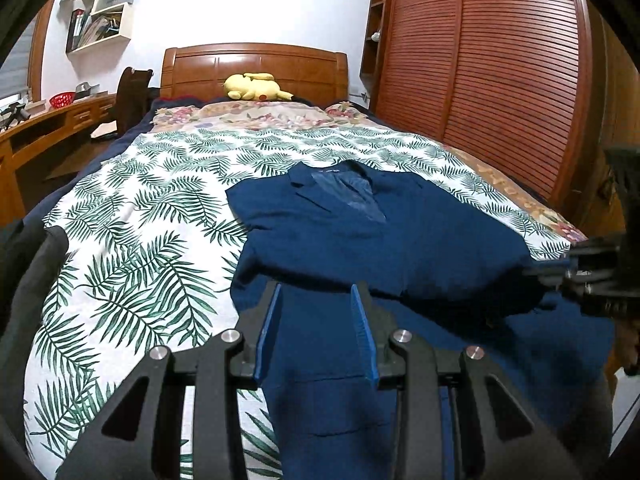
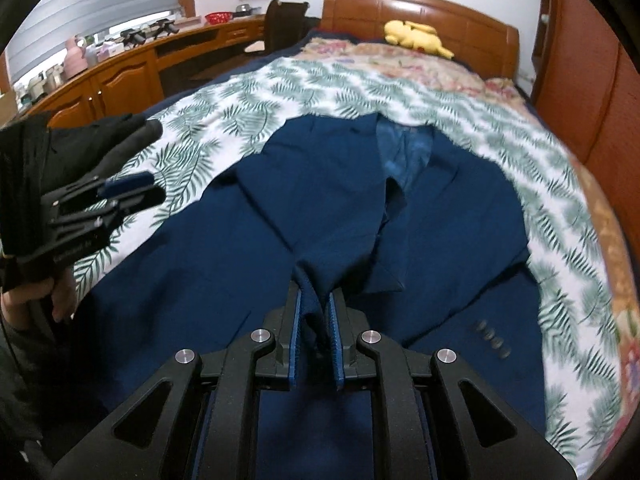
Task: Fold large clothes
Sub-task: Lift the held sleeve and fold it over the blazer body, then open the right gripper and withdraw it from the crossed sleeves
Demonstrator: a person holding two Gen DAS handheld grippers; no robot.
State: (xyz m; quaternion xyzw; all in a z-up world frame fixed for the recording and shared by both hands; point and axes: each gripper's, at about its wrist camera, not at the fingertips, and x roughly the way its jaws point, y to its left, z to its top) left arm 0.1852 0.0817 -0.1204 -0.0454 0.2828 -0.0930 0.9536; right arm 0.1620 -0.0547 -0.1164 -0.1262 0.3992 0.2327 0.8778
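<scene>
A large navy blue suit jacket (image 1: 360, 240) lies front-up on the bed, collar toward the headboard; it also shows in the right wrist view (image 2: 328, 200). My left gripper (image 1: 318, 300) is open and empty, hovering over the jacket's lower part. It also appears at the left of the right wrist view (image 2: 132, 190). My right gripper (image 2: 314, 304) is shut on a pinched fold of the jacket's front edge and lifts it slightly. It shows at the right edge of the left wrist view (image 1: 560, 276).
The bed has a fern-print cover (image 1: 140, 240) and a floral sheet (image 1: 260, 116). A yellow plush toy (image 1: 254, 87) lies by the wooden headboard (image 1: 256, 64). A wooden wardrobe (image 1: 500, 80) stands to the right, a desk (image 2: 120, 64) and chair (image 2: 284, 20) to the left.
</scene>
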